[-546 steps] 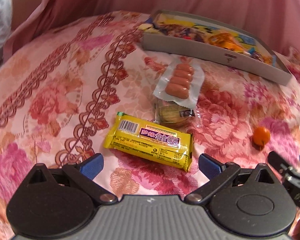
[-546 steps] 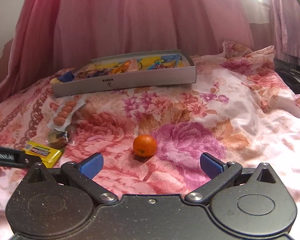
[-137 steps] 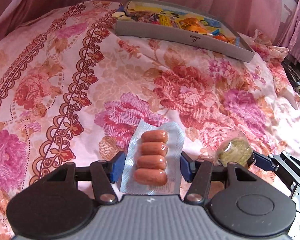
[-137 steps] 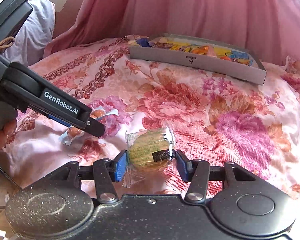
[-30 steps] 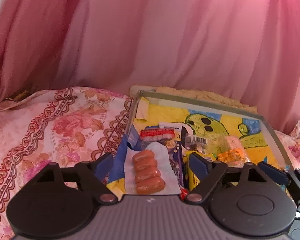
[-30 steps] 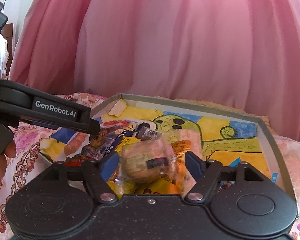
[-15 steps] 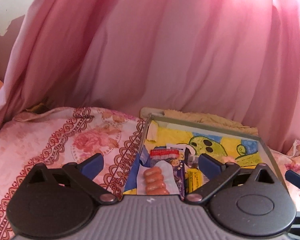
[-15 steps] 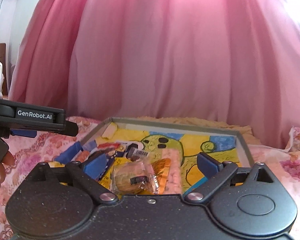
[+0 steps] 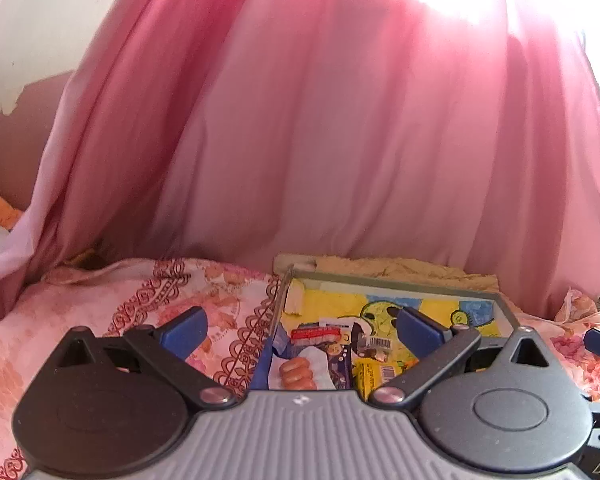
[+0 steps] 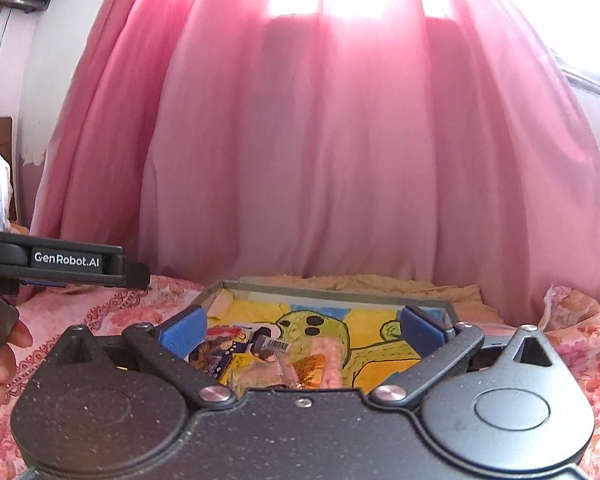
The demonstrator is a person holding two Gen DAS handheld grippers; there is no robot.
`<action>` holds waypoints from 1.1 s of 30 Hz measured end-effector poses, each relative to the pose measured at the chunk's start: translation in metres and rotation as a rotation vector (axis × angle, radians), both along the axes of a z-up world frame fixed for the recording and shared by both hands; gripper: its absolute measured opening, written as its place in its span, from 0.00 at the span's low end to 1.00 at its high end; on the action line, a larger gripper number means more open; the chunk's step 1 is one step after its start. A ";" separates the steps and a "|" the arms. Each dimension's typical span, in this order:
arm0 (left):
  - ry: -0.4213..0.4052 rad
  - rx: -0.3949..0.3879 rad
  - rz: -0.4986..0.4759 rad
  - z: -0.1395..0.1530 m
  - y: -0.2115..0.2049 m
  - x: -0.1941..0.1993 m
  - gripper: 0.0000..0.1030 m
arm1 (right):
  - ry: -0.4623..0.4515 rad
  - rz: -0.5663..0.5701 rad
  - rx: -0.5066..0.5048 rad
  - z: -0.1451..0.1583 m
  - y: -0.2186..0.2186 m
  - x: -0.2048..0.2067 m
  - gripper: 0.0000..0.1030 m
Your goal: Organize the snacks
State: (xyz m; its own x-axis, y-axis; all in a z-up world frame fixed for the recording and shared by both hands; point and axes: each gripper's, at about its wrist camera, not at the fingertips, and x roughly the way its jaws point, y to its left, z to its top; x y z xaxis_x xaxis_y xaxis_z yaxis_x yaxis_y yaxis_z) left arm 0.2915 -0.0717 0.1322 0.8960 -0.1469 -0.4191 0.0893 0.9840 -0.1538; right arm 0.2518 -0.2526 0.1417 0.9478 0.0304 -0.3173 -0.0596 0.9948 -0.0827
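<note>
A shallow grey box (image 9: pixel 396 280) with a yellow cartoon lining lies on the floral bed and holds several snack packets; it also shows in the right wrist view (image 10: pixel 332 286). The sausage pack (image 9: pixel 298 372) lies in its near left part, below my left gripper (image 9: pixel 300 330), which is open and empty. The clear-wrapped cake (image 10: pixel 266 376) lies in the box below my right gripper (image 10: pixel 304 326), which is open and empty. The left gripper's body (image 10: pixel 60 262) shows at the left of the right wrist view.
A pink curtain (image 9: pixel 340 140) hangs close behind the box. The floral bedspread (image 9: pixel 132 304) spreads left and right of the box. A beige cloth (image 9: pixel 400 268) lies behind the box's far rim.
Both grippers have opened wider and pulled up and back from the box. The sausage pack and the cake, held 4.6 s ago, now lie in the box.
</note>
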 end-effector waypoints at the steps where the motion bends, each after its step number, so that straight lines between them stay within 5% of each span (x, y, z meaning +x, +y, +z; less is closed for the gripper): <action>1: -0.009 0.002 0.001 0.001 0.000 -0.003 1.00 | -0.004 0.003 0.006 0.002 -0.001 -0.004 0.99; 33: -0.028 0.034 0.030 -0.019 0.020 -0.132 1.00 | -0.013 -0.076 0.083 0.009 -0.011 -0.128 0.99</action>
